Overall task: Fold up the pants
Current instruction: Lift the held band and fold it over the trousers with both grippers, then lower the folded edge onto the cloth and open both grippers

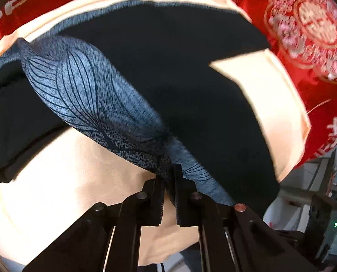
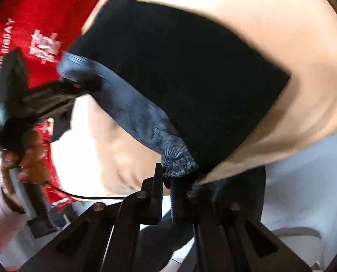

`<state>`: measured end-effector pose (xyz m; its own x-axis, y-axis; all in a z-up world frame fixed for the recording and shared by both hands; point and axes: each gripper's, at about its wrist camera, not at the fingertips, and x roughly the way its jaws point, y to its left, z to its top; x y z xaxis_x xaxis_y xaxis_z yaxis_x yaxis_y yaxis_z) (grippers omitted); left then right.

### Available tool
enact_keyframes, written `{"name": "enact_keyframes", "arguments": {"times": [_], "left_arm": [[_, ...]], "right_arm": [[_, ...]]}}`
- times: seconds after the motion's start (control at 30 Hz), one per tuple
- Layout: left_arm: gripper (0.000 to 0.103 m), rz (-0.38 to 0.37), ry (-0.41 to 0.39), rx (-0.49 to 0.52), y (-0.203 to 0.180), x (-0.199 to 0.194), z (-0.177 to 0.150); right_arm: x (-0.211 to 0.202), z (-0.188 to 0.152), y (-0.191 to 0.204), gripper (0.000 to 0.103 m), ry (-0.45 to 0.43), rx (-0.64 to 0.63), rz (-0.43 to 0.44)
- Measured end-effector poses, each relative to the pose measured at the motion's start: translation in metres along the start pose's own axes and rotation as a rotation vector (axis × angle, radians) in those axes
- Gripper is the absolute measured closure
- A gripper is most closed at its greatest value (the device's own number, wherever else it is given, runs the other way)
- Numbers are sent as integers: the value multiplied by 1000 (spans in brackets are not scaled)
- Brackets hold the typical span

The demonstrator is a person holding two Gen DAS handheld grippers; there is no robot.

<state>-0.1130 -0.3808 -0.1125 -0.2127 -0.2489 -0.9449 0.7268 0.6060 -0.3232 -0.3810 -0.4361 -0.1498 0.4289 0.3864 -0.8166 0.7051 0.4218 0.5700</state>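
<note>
Dark pants [image 1: 179,68] lie flat on a cream cloth [image 1: 55,192]. Their grey-blue waistband [image 1: 89,95], printed with leaf veins, is raised off the cloth in a band. In the left wrist view my left gripper [image 1: 168,179] is shut on one end of that waistband, the fabric pinched between its pads. The right wrist view shows the same pants [image 2: 179,68], with my right gripper [image 2: 167,179] shut on the other, bunched end of the waistband [image 2: 134,108]. The left gripper [image 2: 77,83] appears there at the upper left, gripping the band's far end.
A red cover with gold embroidery [image 1: 309,34] lies beyond the cream cloth; red fabric with white characters [image 2: 32,22] lies on the other side. A person's hand [image 2: 25,158] holds the left gripper's handle, and a black cable [image 2: 89,196] trails from it. Furniture stands past the edge [image 1: 316,204].
</note>
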Motion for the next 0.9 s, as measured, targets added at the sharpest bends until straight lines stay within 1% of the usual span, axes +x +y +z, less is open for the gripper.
{"name": "enact_keyframes", "arguments": {"times": [0.13,0.27,0.33,0.4,0.5,0.57,0.6,0.63,0.7,0.73,0.8,0.87,0.9], "left_arm": [[94,-35,-51,-21,-5,-29,15],[94,-41,-94,-30,-11,-46,46],[94,-44,-110,-37,-13,-48,68],[94,-29,-144,-27,-16,-53,93],[94,-3,-211,-12,-17,-59,128],[94,11,-233,-19,-14,-61,145],[94,32,-244,-24,-13,-60,153],[94,58,-253,-26,-13,-59,159],[94,99,-252,-33,-10,-56,168],[94,113,-248,-40,-9,-54,171],[94,154,-238,-51,-6,-49,173],[94,196,-222,-58,-2,-42,172],[94,213,-207,-66,1,-37,170]], "right_arm": [[-44,34,20,100,-59,-51,71],[-90,93,40,100,-134,-137,95],[-110,131,48,100,-169,-182,92],[-122,164,55,100,-195,-228,69],[-134,223,63,100,-224,-281,38],[-134,265,61,100,-231,-280,11],[-132,281,62,100,-233,-287,-10],[-127,300,67,100,-242,-301,-52],[-125,329,69,100,-259,-330,-133],[-123,341,71,100,-262,-332,-154],[-116,363,69,100,-253,-325,-165],[-103,375,70,99,-245,-340,-192],[-97,379,71,99,-248,-359,-223]]}}
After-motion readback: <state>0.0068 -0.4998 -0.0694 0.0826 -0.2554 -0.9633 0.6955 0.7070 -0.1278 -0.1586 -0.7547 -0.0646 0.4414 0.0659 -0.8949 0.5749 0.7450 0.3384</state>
